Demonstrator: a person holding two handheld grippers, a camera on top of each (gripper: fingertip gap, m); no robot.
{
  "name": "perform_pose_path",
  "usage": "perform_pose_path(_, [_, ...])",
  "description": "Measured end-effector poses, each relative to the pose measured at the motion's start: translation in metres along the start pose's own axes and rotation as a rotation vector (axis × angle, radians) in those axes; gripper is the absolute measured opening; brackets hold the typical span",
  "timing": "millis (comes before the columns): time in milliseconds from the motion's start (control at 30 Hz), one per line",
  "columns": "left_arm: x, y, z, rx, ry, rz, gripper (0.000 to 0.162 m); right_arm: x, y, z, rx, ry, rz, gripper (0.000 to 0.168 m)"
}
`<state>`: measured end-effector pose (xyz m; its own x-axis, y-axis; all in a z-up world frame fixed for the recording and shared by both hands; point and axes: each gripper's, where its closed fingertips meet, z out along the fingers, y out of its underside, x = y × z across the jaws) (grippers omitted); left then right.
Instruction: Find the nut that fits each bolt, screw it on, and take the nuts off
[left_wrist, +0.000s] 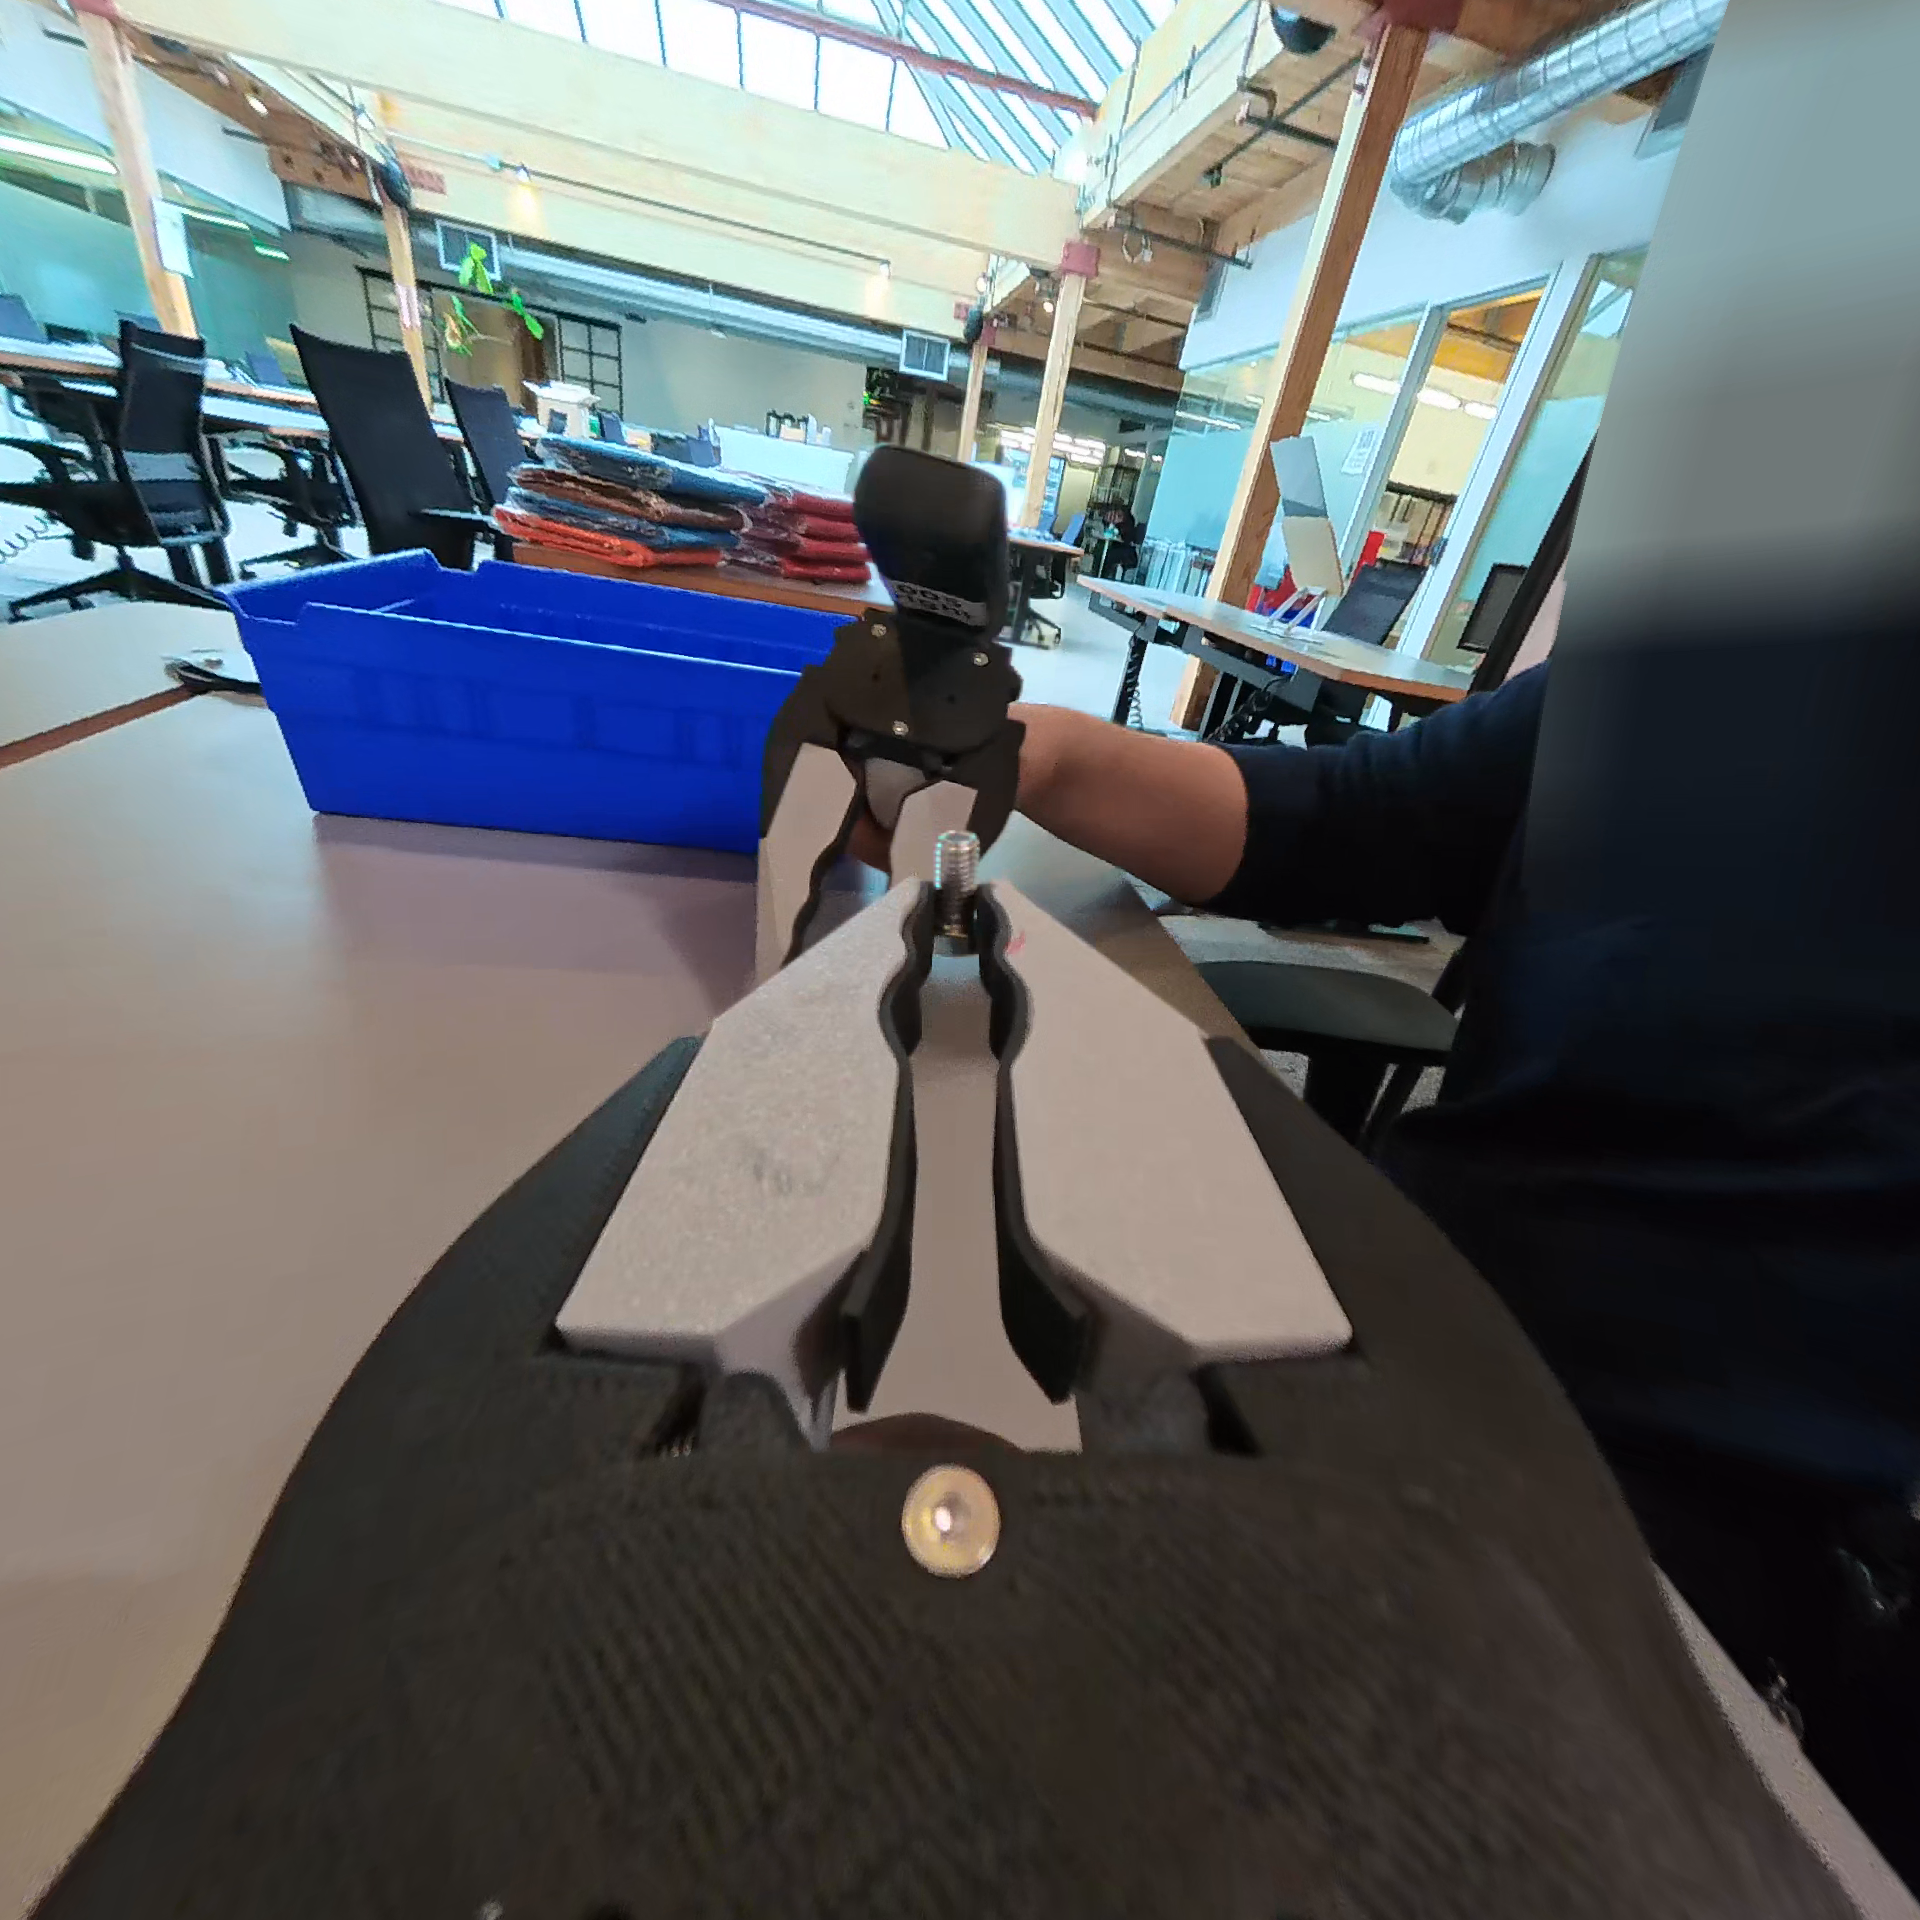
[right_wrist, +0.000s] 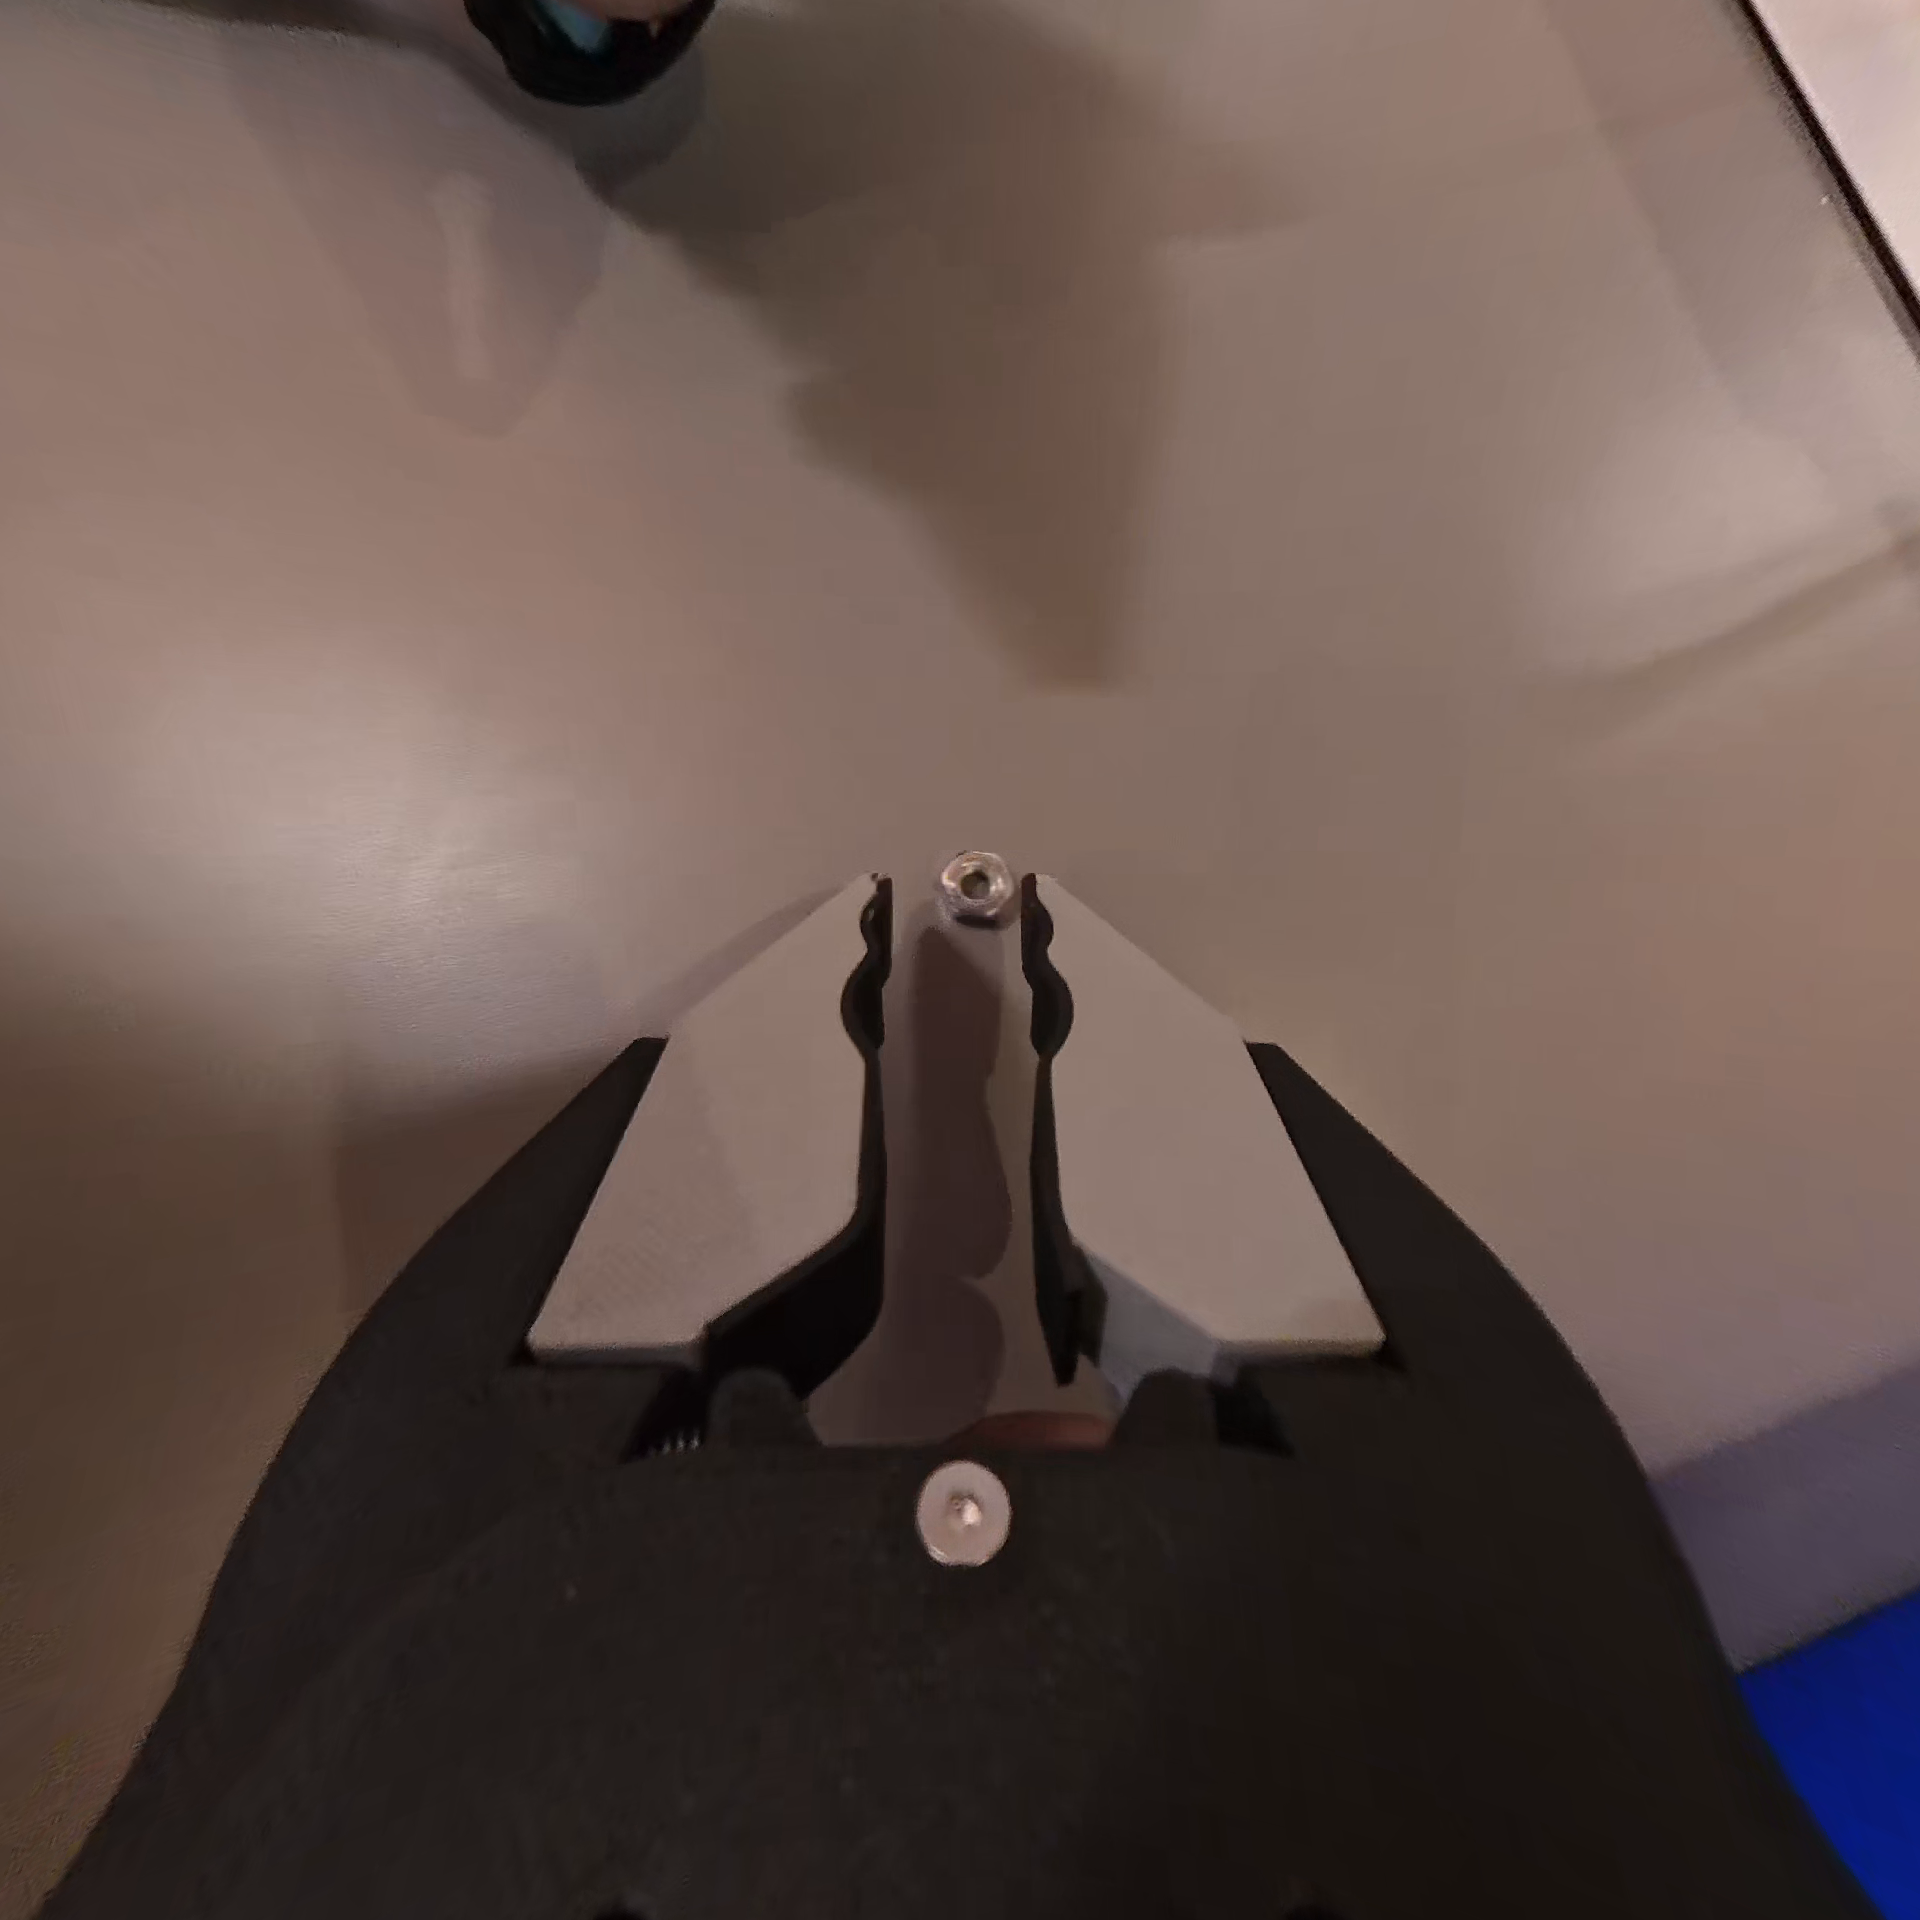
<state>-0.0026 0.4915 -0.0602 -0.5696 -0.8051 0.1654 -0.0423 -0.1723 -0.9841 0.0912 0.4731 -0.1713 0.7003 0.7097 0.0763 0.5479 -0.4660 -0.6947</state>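
Note:
My left gripper (left_wrist: 951, 916) is shut on a silver bolt (left_wrist: 952, 864) near its head, held above the table with the threaded end pointing up. Beyond it, my right gripper (left_wrist: 894, 862) points down at the table, held by a person's hand. In the right wrist view, my right gripper (right_wrist: 954, 891) is open, its fingertips on either side of a small silver nut (right_wrist: 971, 896) that lies flat on the table (right_wrist: 520, 623). The fingers do not touch the nut.
A blue plastic bin (left_wrist: 520, 717) stands on the table behind and left of the grippers; its corner shows in the right wrist view (right_wrist: 1829, 1756). The person's arm (left_wrist: 1195, 810) reaches in from the right. The table edge (right_wrist: 1839, 208) runs at upper right. Spacing between my two grippers at the tips: around 15 cm.

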Motion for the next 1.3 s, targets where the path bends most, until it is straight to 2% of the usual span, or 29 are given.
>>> perform_pose_path(167, [0.002,0.005,0.001,-0.019,0.034,-0.031,0.005,0.006,0.010,0.010,-0.078,0.015,-0.047,0.020])
perform_pose_path(433, [0.005,0.011,0.004,-0.049,0.055,-0.048,0.005,0.002,0.005,0.016,-0.031,-0.062,-0.073,0.013])
perform_pose_path(600, [0.003,0.015,0.006,-0.066,0.039,-0.043,0.005,0.006,0.003,0.017,-0.028,-0.033,-0.071,0.012])
perform_pose_path(700, [-0.004,0.017,0.006,-0.073,-0.003,-0.029,0.005,-0.001,-0.016,0.008,0.035,-0.061,-0.037,0.012])
perform_pose_path(867, [-0.007,0.014,0.007,-0.064,-0.044,-0.014,0.005,-0.014,-0.078,-0.023,0.172,-0.120,-0.027,0.012])
perform_pose_path(1000, [-0.008,0.016,0.010,-0.085,-0.071,0.012,0.005,-0.029,-0.120,-0.038,0.206,-0.198,-0.038,0.012])
perform_pose_path(1300, [-0.008,0.003,0.009,-0.037,-0.108,0.047,0.005,-0.034,-0.144,-0.031,0.096,-0.204,-0.101,0.012])
